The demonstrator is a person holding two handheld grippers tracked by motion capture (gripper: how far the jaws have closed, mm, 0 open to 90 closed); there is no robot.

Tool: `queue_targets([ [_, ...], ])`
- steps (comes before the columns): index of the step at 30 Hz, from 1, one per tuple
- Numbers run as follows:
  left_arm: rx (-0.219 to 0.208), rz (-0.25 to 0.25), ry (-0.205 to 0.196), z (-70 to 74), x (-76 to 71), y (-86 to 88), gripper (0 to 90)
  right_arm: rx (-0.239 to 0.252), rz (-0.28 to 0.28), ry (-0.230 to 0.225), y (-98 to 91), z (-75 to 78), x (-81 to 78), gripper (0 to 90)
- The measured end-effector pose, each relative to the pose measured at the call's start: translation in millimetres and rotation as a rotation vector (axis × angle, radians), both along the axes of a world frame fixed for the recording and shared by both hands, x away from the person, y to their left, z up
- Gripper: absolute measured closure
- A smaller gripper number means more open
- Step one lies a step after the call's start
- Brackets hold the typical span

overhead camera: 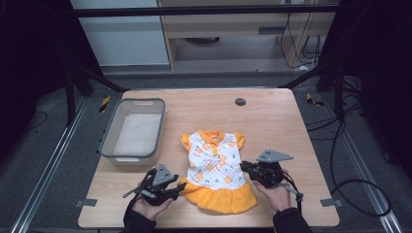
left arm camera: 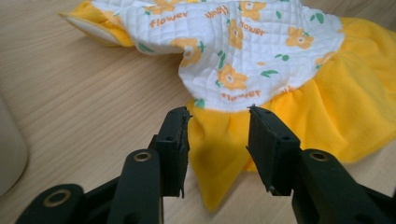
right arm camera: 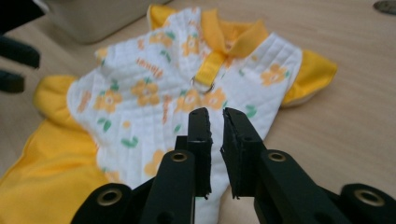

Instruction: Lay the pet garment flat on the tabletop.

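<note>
Now dress (overhead camera: 216,167) flat on table (overhead camera: 272,121), 2 hand-held grippers apparently released

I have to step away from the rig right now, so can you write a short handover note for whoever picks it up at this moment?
Left gripper: jaws apart, nothing pinched; the yellow skirt hem lies just past its tips.
Right gripper: jaws slightly apart, holding nothing, poised over the white side of the dress.
Dress: spread flat on the table, collar away from the person, skirt toward them.
Grey bin: left of the dress; nothing can be made out in it.
Done: dress laid out flat, both grippers off it.
Left: probably folding it or moving it to the bin; neither begun.
</note>
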State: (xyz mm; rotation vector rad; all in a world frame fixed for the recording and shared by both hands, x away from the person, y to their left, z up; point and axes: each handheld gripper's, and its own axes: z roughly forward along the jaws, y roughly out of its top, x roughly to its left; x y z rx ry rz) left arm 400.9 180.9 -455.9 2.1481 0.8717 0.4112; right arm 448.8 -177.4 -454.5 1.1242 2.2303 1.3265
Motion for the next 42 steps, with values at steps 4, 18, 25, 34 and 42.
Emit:
queue_targets([
  [4, 0.015, 0.006, 0.0, -4.4, -10.8, 8.9, 50.4, 0.027, -0.046, -0.03, 4.9, 7.5, 23.2, 76.1],
  [18, 0.096, -0.04, 0.062, -30.8, 4.2, -5.4, 62.0, -0.087, -0.145, 0.026, 42.9, -24.4, 103.7, 64.4],
  [25, 0.098, -0.052, 0.084, -30.7, 4.9, -6.2, 76.4, -0.156, -0.173, 0.055, 48.1, -40.7, 114.2, 70.9],
  [34, 0.054, -0.121, 0.098, -17.2, -4.3, -9.0, 86.9, -0.231, -0.225, 0.096, 50.7, -44.6, 111.8, 90.0],
  [42, -0.101, -0.129, 0.062, 4.2, -4.1, -2.3, 86.9, -0.189, -0.347, -0.001, 29.7, -37.8, 108.1, 90.0],
])
